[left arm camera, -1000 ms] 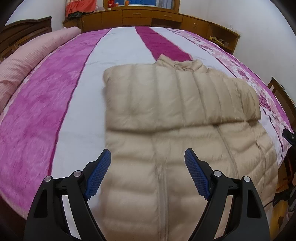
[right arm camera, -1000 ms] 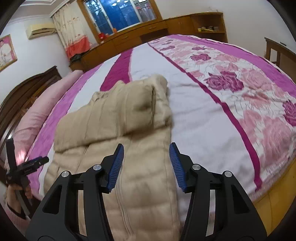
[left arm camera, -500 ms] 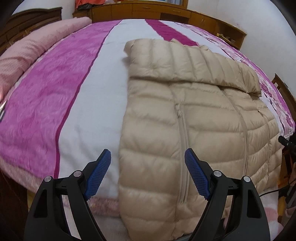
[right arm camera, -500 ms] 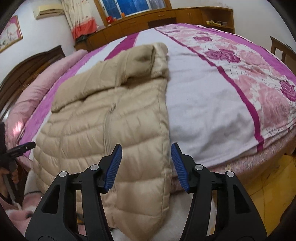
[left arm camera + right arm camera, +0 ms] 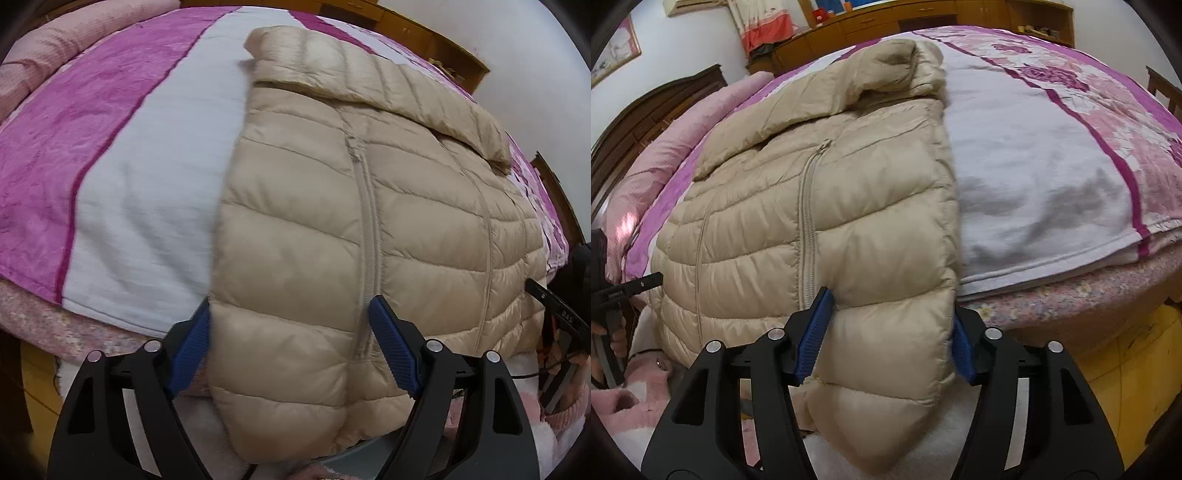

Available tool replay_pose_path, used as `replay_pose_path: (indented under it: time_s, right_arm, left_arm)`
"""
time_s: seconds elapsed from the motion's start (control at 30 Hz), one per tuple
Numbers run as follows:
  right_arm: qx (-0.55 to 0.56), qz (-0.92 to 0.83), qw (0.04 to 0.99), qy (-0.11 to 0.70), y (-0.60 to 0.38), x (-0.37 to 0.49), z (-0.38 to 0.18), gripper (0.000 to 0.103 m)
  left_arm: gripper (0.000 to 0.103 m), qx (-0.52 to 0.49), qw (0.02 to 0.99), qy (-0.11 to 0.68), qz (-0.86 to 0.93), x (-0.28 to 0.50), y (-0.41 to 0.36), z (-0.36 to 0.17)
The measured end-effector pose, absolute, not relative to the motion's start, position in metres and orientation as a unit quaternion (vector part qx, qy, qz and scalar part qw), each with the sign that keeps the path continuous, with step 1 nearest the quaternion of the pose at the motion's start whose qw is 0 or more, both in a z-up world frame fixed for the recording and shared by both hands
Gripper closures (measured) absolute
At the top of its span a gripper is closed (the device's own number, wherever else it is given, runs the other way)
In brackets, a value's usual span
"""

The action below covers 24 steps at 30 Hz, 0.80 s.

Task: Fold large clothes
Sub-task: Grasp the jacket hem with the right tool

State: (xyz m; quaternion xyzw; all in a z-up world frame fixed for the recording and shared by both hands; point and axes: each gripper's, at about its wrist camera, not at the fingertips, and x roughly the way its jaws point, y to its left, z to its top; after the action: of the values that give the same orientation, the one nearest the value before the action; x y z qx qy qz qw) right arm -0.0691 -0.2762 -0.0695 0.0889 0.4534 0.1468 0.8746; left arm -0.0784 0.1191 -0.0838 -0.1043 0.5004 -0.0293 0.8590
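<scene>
A beige quilted puffer jacket [image 5: 332,206] lies zipped on the bed, its sleeves folded across the chest and its hem hanging over the bed's near edge. My left gripper [image 5: 290,347] is open, its blue pads straddling the hem's left corner. The jacket also shows in the right wrist view [image 5: 820,192]. My right gripper [image 5: 888,332] is open, its pads on either side of the hem's right corner, close against the fabric.
The bed has a pink, magenta and white striped cover [image 5: 110,155] with roses on the right [image 5: 1108,103]. Pink pillows [image 5: 665,147] lie at the headboard. Wooden cabinets [image 5: 923,18] line the far wall. The yellow floor [image 5: 1126,362] shows below the bed edge.
Both grippers have pulled back and dropped from above the jacket's body to its hem at the bed's near edge. The jaws stay open and now straddle the two hem corners.
</scene>
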Motion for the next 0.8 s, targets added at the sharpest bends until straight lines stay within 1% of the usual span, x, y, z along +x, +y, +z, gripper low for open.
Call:
replay_pose_path:
  time_s: [0.07,0.1,0.13,0.17,0.2,0.23,0.27,0.3,0.37,0.43,0.6,0.8]
  right_arm:
    - [0.096,0.15,0.874,0.453,-0.275,-0.068,-0.072,0.043]
    - [0.102,0.152,0.874,0.451,-0.276,-0.069,-0.073,0.045]
    - [0.107,0.155,0.874,0.449,-0.276,-0.069,-0.073,0.048]
    - [0.107,0.158,0.874,0.447,-0.275,-0.07,-0.072,0.058]
    - [0.108,0.164,0.875,0.443,-0.274,-0.072,-0.071,0.071]
    - [0.108,0.168,0.876,0.44,-0.273,-0.073,-0.069,0.076]
    - [0.108,0.174,0.876,0.436,-0.27,-0.075,-0.067,0.083]
    - [0.107,0.177,0.878,0.432,-0.268,-0.077,-0.064,0.088]
    - [0.119,0.185,0.879,0.422,-0.266,-0.078,-0.055,0.091]
    - [0.141,0.195,0.881,0.407,-0.268,-0.08,-0.043,0.093]
    - [0.182,0.217,0.896,0.342,-0.28,-0.087,0.01,0.094]
    - [0.173,0.228,0.913,0.29,-0.284,-0.114,0.057,0.094]
  left_arm:
    - [0.023,-0.106,0.859,0.5,-0.044,-0.079,0.115,-0.085]
    - [0.024,-0.109,0.858,0.499,-0.047,-0.079,0.114,-0.085]
    - [0.028,-0.109,0.858,0.5,-0.046,-0.078,0.113,-0.085]
    - [0.038,-0.105,0.859,0.499,-0.045,-0.079,0.111,-0.084]
    - [0.054,-0.111,0.858,0.498,-0.054,-0.079,0.11,-0.083]
    - [0.063,-0.122,0.856,0.498,-0.066,-0.078,0.109,-0.081]
    - [0.075,-0.136,0.853,0.497,-0.081,-0.078,0.108,-0.081]
    - [0.083,-0.139,0.852,0.497,-0.089,-0.078,0.106,-0.079]
    - [0.089,-0.135,0.854,0.492,-0.096,-0.078,0.103,-0.073]
    - [0.09,-0.141,0.859,0.481,-0.108,-0.079,0.102,-0.059]
    - [0.091,-0.153,0.88,0.432,-0.124,-0.089,0.106,-0.014]
    - [0.091,-0.155,0.901,0.379,-0.141,-0.118,0.107,0.035]
